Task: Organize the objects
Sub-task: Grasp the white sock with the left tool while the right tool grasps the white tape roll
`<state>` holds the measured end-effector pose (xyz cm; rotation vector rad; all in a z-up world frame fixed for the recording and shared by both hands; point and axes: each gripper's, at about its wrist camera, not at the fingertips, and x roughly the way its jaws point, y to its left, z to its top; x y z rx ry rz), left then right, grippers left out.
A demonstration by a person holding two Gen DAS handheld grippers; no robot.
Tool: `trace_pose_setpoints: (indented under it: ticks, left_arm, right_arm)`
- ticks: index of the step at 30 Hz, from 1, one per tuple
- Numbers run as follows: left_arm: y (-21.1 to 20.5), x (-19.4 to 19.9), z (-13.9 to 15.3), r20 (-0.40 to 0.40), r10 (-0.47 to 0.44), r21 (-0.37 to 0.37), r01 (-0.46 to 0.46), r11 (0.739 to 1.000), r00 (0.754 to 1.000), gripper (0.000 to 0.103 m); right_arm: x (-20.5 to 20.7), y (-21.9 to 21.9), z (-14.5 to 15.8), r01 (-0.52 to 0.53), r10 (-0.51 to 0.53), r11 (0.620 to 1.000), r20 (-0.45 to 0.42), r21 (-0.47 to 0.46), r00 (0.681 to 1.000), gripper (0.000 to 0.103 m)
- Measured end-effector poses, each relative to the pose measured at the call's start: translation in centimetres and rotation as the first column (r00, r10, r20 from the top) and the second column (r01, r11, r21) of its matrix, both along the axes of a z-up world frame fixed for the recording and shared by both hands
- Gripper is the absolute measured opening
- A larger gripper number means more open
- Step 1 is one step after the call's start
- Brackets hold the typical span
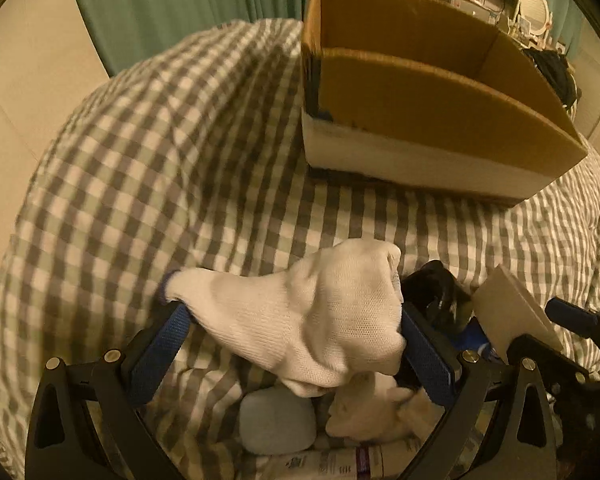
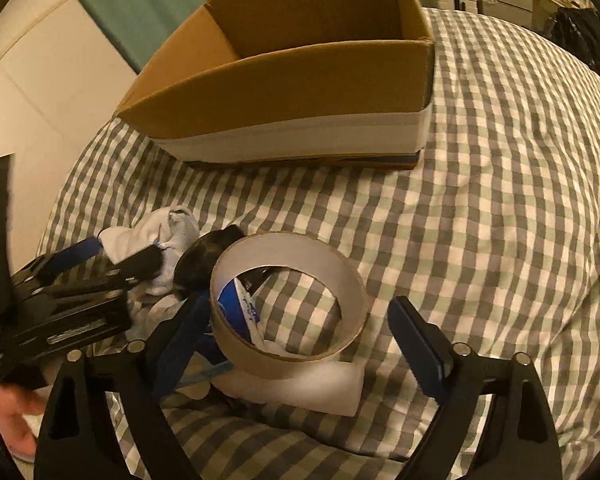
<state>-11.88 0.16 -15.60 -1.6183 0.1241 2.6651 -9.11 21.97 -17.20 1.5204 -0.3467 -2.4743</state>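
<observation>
An open cardboard box [image 1: 428,92] stands on the checked bedcover, also in the right wrist view [image 2: 292,76]. My left gripper [image 1: 296,312] is shut on a white sock [image 1: 312,320], held above the pile of small things. My right gripper [image 2: 296,320] is open, its fingers on either side of a roll of tape [image 2: 288,304] that stands on a white block [image 2: 300,392]. The left gripper with the sock [image 2: 156,236] shows at the left of the right wrist view.
Under the left gripper lie a pale blue pad [image 1: 276,420], more white cloth [image 1: 372,408], a tube [image 1: 332,464] and a black object [image 1: 436,292]. A blue-and-white packet [image 2: 240,308] lies behind the tape. The checked bedcover [image 2: 500,220] spreads right; green curtain [image 1: 188,0] behind.
</observation>
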Motion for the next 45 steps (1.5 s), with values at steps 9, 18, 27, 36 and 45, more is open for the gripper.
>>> trace_pose_setpoints:
  ticks: [9, 18, 27, 36, 45]
  left_arm:
    - [-0.4, -0.4, -0.9, 0.025, -0.015, 0.056, 0.013, 0.998, 1.000, 0.100]
    - [-1.5, 1.4, 0.2, 0.032, -0.023, 0.068, 0.020, 0.997, 0.999, 0.072]
    - [-2.2, 3.0, 2.9, 0.016, 0.044, 0.045, -0.044, 0.998, 0.999, 0.057]
    - [-1.9, 2.8, 7.6, -0.074, 0.074, 0.060, -0.070, 0.996, 0.995, 0.053]
    - [-2.7, 0.5, 12.9, -0.152, 0.073, 0.076, -0.062, 0.995, 0.986, 0.053]
  right_arm:
    - [0.4, -0.6, 0.4, -0.041, 0.041, 0.999, -0.005, -0.006, 0.999, 0.080]
    - [2.0, 0.3, 2.7, -0.051, 0.052, 0.999, -0.061, 0.016, 0.997, 0.080]
    - [3.5, 0.8, 5.5, -0.077, 0.084, 0.995, -0.127, 0.062, 0.988, 0.080]
    - [3.9, 2.0, 9.0, -0.070, 0.092, 0.991, -0.195, 0.114, 0.976, 0.080]
    - [0.9, 1.6, 13.4, -0.076, 0.111, 0.988, -0.277, 0.136, 0.954, 0.080]
